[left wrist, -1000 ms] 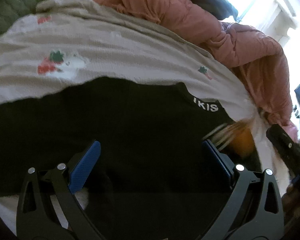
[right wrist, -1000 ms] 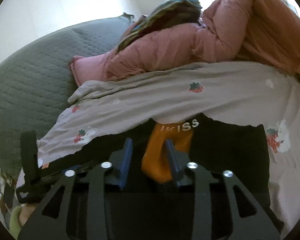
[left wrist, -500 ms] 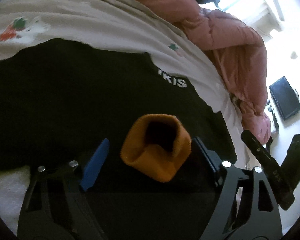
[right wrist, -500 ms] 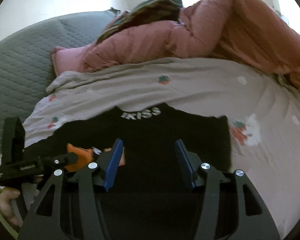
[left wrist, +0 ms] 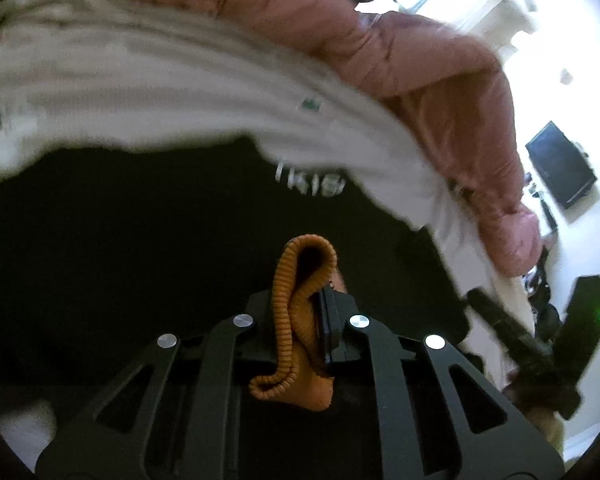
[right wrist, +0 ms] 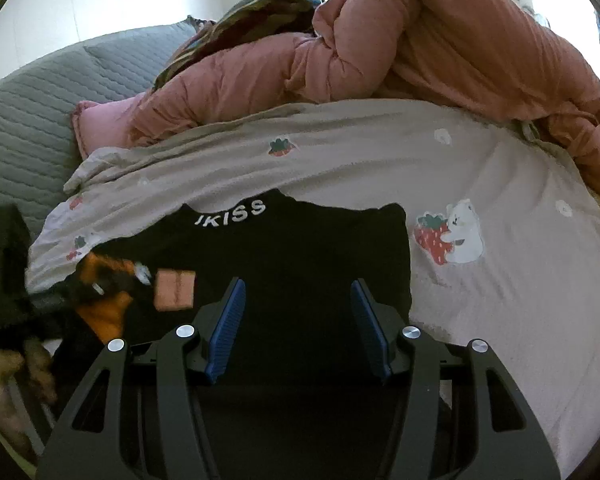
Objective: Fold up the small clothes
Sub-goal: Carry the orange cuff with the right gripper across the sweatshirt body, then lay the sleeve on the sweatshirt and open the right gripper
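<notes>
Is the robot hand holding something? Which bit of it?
Yes. The left gripper, whose jaws have just been closing, is shut on the orange sock, pinching its ribbed cuff end. The right gripper is open and holds nothing.

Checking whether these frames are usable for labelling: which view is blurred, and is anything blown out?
Left wrist view: strawberry sheet smeared by motion, window blown out, orange sock fairly sharp. Right wrist view: mostly crisp, left gripper blurred at the edge, fisheye bending throughout.

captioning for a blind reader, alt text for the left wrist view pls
The left gripper is shut on a ribbed orange sock, held above a black garment spread on a pale printed sheet, with a pink quilt behind.
</notes>
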`<action>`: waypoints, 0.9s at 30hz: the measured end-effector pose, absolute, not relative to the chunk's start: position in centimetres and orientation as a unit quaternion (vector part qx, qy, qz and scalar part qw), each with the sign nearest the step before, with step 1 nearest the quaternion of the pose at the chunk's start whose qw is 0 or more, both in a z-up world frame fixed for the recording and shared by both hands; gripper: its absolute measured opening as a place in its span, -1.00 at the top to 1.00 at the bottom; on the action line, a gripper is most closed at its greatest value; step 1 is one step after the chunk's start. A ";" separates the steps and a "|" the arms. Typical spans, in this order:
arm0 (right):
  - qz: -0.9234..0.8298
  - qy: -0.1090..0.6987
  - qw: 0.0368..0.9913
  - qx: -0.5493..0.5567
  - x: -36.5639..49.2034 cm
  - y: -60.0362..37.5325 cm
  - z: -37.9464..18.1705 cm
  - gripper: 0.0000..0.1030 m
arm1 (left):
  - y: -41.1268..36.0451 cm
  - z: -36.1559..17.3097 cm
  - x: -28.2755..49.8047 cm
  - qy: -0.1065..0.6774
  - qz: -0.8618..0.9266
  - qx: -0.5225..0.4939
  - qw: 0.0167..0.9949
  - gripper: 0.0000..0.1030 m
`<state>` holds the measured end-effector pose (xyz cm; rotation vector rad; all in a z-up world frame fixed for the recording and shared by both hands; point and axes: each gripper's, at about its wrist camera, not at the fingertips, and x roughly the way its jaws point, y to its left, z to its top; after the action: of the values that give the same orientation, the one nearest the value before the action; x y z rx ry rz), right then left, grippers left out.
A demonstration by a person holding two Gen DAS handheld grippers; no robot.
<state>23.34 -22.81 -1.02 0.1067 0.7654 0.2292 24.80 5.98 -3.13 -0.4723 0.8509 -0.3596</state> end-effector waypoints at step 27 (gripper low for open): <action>0.112 0.399 0.910 0.005 23.8 -21.7 -2.5 -0.04 | 4.8 -5.9 23.4 0.475 -0.099 -0.064 0.872 0.15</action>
<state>23.85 -21.74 -2.51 0.0095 0.8222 0.2313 23.39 4.82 -5.85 -0.1344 0.9936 -0.2066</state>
